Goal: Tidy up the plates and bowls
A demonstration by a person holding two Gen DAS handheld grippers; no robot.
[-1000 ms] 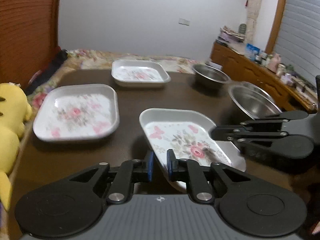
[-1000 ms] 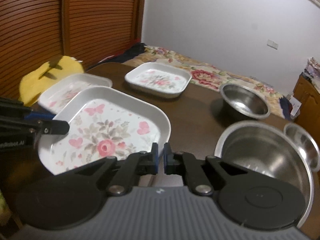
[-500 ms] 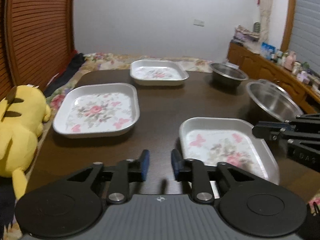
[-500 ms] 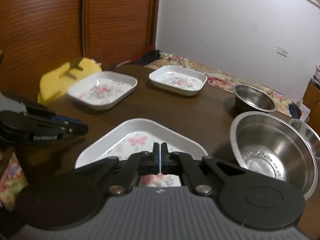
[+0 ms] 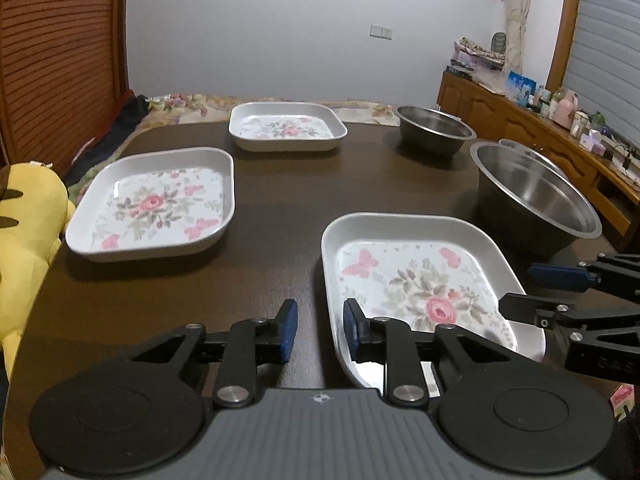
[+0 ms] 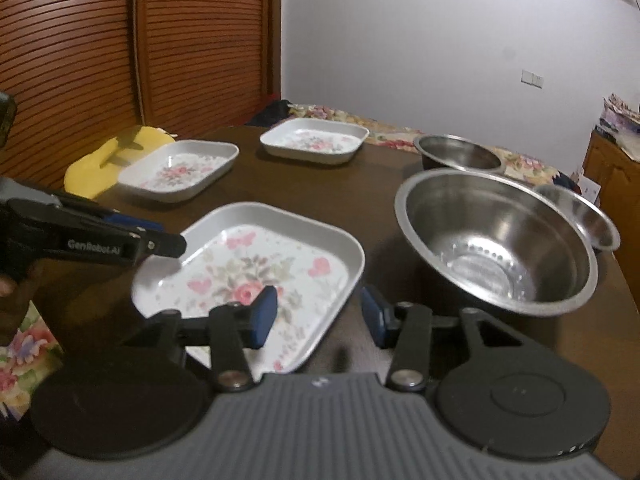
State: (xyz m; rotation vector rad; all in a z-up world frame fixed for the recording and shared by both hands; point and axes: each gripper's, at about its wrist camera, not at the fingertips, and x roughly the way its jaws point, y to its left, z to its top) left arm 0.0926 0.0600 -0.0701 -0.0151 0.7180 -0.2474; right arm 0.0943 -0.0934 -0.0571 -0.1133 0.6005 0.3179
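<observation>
A floral rectangular plate (image 5: 416,280) (image 6: 256,276) lies flat on the dark table near me. My left gripper (image 5: 320,330) (image 6: 160,234) straddles its left rim; the jaws are closing, and the pads do not touch the rim. My right gripper (image 6: 318,316) (image 5: 524,288) straddles the near right rim, and its jaws are opening clear of it. A second floral plate (image 5: 156,204) (image 6: 180,168) sits to the left and a third (image 5: 286,128) (image 6: 316,142) at the far side. A large steel bowl (image 5: 536,200) (image 6: 496,240) stands right of the near plate.
A smaller steel bowl (image 5: 434,130) (image 6: 456,152) sits at the far right, and another (image 6: 580,212) sits behind the large one. A yellow plush toy (image 5: 24,216) (image 6: 96,160) lies off the table's left edge. A cluttered wooden sideboard (image 5: 540,136) runs along the right.
The near plate, held tilted by both shut grippers a second ago, now lies flat on the table. The left gripper let go first, then the right opened.
</observation>
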